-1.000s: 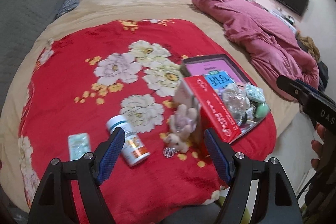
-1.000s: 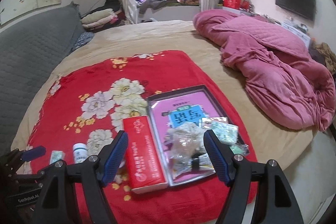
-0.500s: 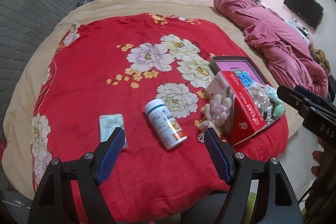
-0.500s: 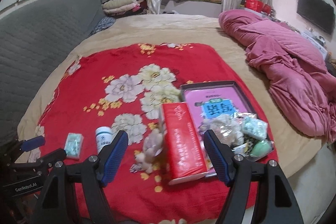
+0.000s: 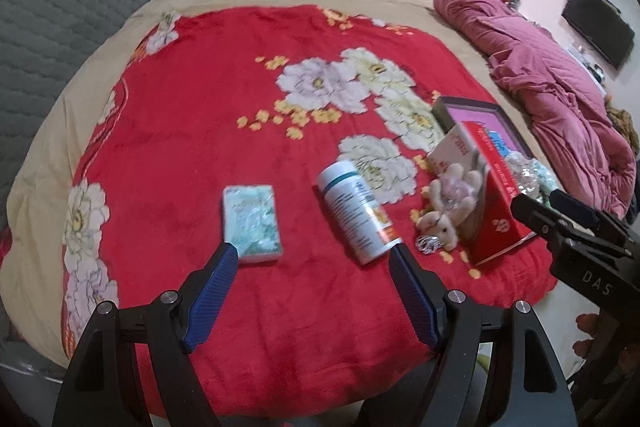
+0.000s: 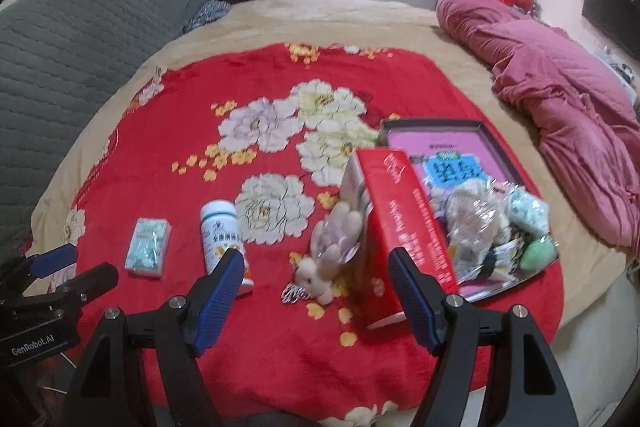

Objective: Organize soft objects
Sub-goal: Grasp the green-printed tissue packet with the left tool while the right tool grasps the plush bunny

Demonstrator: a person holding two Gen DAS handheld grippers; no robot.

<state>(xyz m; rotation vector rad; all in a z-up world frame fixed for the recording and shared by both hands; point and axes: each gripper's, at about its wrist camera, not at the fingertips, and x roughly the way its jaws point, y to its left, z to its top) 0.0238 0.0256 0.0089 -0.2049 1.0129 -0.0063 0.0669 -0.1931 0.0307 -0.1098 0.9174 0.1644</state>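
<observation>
A small plush rabbit [image 5: 448, 203] lies on the red floral blanket [image 5: 224, 115], leaning against a red box [image 5: 496, 199]; it also shows in the right wrist view [image 6: 336, 247]. A pale green tissue pack [image 5: 252, 223] lies just ahead of my left gripper [image 5: 312, 259], which is open and empty. My right gripper [image 6: 316, 263] is open and empty, hovering near the rabbit and the red box [image 6: 404, 227]. A dark tray [image 6: 480, 135] beside the box holds several soft wrapped items [image 6: 480, 223].
A white pill bottle [image 5: 356, 215] lies between the tissue pack and the rabbit, also in the right wrist view [image 6: 224, 239]. A pink quilt [image 6: 568, 107] is heaped at the right. A grey padded headboard [image 6: 80, 47] runs along the left. The bed edge is near.
Both grippers have swung left across the bed. The tissue pack and bottle now sit centred before the left gripper, and the rabbit has come into the right gripper's view. Nothing was grasped.
</observation>
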